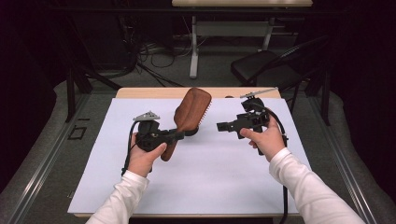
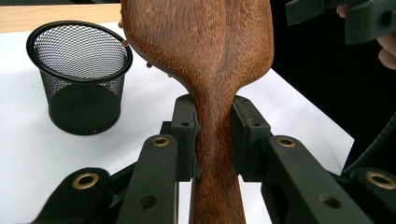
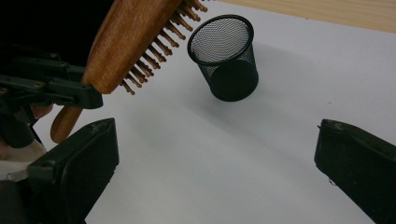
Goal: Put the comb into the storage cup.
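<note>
Your left hand-held gripper (image 1: 180, 135) clamps the brush (image 1: 191, 111) at its neck; the head rises beyond the jaws. Your right hand-held gripper (image 1: 223, 126) stands open, empty, just beside the bristles.

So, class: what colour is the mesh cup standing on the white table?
Black; the round wire-mesh cup shows best in the left gripper view.

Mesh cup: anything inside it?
The black mesh cup looks empty as far as its mouth shows in both gripper views; the wooden hairbrush, clamped by the left gripper, hides one rim edge.
</note>
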Motion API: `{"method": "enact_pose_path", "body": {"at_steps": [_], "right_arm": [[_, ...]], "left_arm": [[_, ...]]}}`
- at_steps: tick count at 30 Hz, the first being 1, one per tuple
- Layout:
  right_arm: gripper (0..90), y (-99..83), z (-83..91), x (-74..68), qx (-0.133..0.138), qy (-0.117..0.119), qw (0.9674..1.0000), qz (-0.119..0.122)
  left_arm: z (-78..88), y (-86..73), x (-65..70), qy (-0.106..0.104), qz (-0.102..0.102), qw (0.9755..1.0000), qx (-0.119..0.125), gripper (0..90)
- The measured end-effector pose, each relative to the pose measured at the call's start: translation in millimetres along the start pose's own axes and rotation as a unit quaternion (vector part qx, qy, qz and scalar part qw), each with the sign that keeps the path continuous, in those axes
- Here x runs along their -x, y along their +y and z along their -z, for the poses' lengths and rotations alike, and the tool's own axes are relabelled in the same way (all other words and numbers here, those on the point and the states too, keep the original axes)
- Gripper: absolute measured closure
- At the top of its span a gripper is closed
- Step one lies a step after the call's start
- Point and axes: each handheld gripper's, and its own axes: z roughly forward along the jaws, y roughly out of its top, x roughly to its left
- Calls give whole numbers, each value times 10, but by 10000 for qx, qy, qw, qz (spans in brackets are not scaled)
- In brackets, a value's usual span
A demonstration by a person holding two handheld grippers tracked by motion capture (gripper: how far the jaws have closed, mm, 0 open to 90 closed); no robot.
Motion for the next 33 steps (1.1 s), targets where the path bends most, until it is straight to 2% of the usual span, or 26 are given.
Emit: {"method": "enact_pose_path", "body": {"at_steps": [14, 22, 33], "right_arm": [[13, 249, -22, -46, -171, 218, 9993, -267], [24, 296, -70, -35, -179, 411, 9979, -465], [25, 359, -117, 11, -153, 329, 9979, -538]], "left_arm": [[-12, 2, 5, -8, 10, 10000, 11, 730], [-37, 7, -4, -19, -1, 10000, -1, 730], [-75, 15, 16, -54, -18, 10000, -21, 731]]}}
